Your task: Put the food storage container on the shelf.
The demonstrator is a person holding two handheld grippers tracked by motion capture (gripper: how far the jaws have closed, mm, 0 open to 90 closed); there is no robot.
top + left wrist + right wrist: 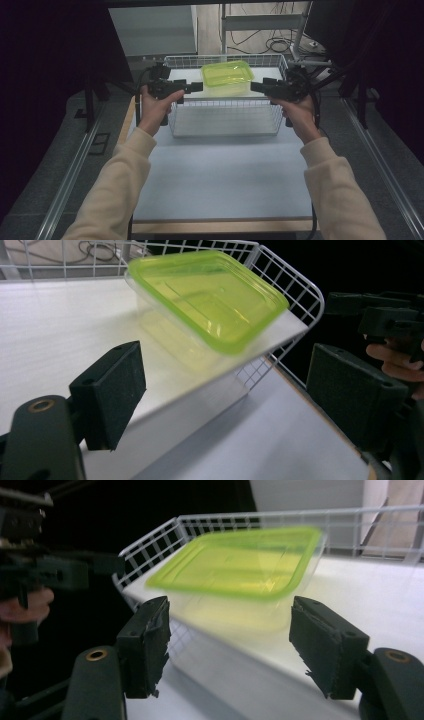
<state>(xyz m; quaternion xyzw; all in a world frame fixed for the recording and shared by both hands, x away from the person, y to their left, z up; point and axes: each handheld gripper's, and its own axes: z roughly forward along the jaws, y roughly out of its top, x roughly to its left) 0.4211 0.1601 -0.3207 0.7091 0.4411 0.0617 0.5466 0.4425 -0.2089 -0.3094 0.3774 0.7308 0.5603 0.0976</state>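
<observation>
A clear box with a yellow-green lid rests on the white panel of a white wire basket at the far middle of the table. My left gripper is just left of the box and my right gripper just right of it, both pointing inward. Neither touches it. In the left gripper view the box lies beyond my open left gripper, with the right gripper at the far right. In the right gripper view the blurred box lies ahead of my open right gripper.
The basket stands on a pale mat that covers the table, with a wooden strip along the near edge. Metal rails run down both sides. Cables and a frame leg lie on the floor behind the basket.
</observation>
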